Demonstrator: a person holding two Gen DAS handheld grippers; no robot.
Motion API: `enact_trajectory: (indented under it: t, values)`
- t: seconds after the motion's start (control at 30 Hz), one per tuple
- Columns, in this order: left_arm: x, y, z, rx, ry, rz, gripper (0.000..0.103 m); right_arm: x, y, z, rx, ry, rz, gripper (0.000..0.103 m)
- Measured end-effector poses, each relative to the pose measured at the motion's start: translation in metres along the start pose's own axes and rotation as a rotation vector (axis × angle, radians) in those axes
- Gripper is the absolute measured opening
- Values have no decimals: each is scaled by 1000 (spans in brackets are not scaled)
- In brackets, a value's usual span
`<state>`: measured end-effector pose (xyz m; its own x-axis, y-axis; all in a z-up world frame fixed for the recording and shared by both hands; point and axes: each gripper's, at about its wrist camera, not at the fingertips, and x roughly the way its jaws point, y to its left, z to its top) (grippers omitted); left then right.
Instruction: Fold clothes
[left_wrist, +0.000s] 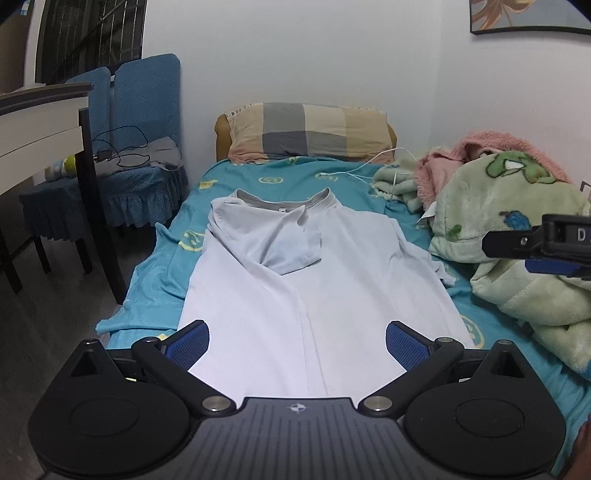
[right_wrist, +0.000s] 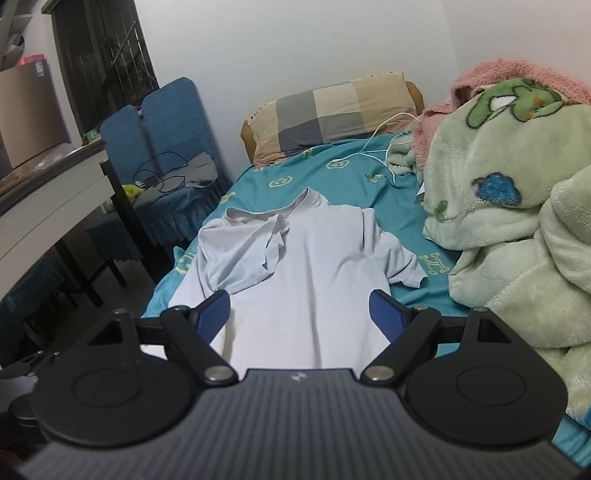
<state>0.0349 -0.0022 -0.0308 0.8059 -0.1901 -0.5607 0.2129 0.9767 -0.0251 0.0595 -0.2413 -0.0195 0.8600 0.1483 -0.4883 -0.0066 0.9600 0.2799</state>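
A pale lavender-grey short-sleeved shirt (left_wrist: 314, 280) lies flat on the turquoise patterned bedsheet (left_wrist: 291, 177), collar toward the far end of the bed and hem toward the near end. Its left sleeve is folded in across the chest, while the right sleeve (right_wrist: 400, 260) lies spread out on the sheet to the right. The left gripper (left_wrist: 297, 345) hovers level over the near hem of the shirt, pointing along the bed toward the far wall, its jaws wide apart with the blue-padded fingers (left_wrist: 188, 343) either side of the shirt's centre seam and holding nothing. The right gripper (right_wrist: 299, 315) is held in the same forward-pointing pose above the lower body of the shirt, jaws likewise spread wide and empty; in the left wrist view it shows from the side at the right edge, raised above the bedding. A checked grey-and-beige pillow (left_wrist: 306, 131) rests at the far end of the bed against the white wall. Heaped along the right side of the bed is a pale green fleece blanket with cartoon prints (right_wrist: 517, 206), with a pink fluffy blanket (left_wrist: 480, 155) behind it, and a thin white charging cable (right_wrist: 373, 147) trails across the sheet near the pillow. To the left of the bed stand blue-covered chairs (left_wrist: 144, 110) with a black cable on one seat, and nearer still the edge of a white counter with dark legs (left_wrist: 40, 118).
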Motion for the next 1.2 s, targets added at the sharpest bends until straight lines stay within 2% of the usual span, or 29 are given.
enact_trajectory:
  t: [0.27,0.4,0.57,0.67,0.73,0.83,0.9,1.07,1.2]
  values:
    - [2,0,-5,-28,21,-8,103,3,-10,-3,71,20,11,84]
    - [6,1,-8,-37,39,0,103,8,-26,-3,191,40,39,84]
    - [10,10,-11,-60,53,29,103,41,-68,16,512,108,129,84]
    - [15,18,-11,-104,68,46,103,67,-101,25,747,99,115,85]
    - [19,24,-10,-148,83,48,103,88,-124,21,900,89,104,86]
    - [27,33,-9,-211,100,48,103,125,-152,7,1092,104,132,86]
    - [33,39,-8,-248,109,48,103,150,-160,0,1139,120,133,86]
    - [49,48,-7,-311,139,33,103,199,-165,-10,1142,143,85,86]
    - [62,53,-9,-342,165,26,103,220,-170,-11,1124,56,84,86]
